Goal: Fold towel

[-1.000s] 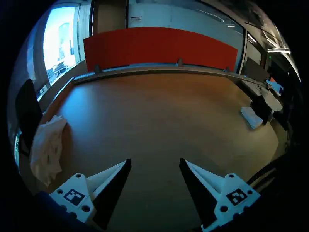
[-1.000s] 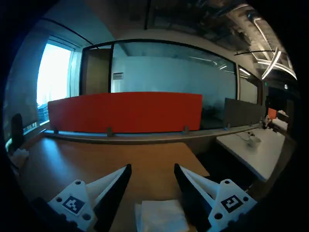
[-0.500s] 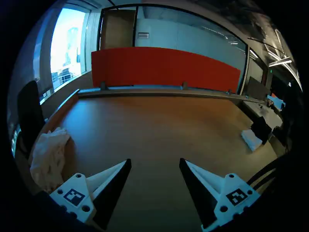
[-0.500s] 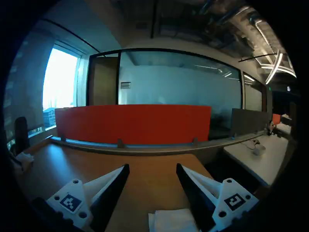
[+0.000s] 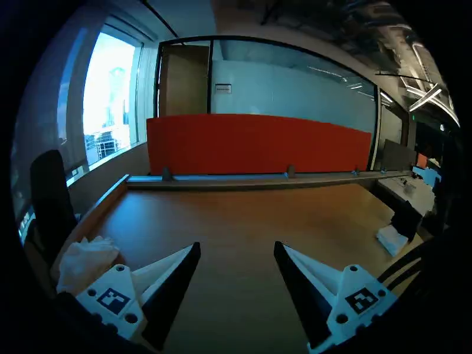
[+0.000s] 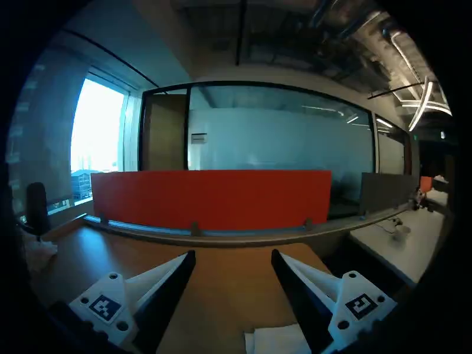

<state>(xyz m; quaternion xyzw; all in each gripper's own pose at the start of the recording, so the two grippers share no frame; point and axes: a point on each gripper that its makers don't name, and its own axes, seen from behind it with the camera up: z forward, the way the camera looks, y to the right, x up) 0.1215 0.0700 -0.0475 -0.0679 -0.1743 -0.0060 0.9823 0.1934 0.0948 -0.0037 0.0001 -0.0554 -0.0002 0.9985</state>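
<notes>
Both cameras have tilted upward. Left gripper [image 5: 236, 245] and right gripper [image 6: 233, 253] gape empty above the table [image 5: 248, 218]. Crumpled towel [image 5: 85, 262] lies lower left; folded towel [image 6: 277, 341] sits bottom centre of the right gripper view.

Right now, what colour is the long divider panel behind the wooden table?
Red divider panel; best in the left gripper view.

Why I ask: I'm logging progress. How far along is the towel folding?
Seemingly done: one folded towel lies flat on the table, far right in the left gripper view. In hand: nothing; the left gripper and right gripper are open and empty. Left: a crumpled towel sits unfolded at that view's left, by the table edge.
</notes>
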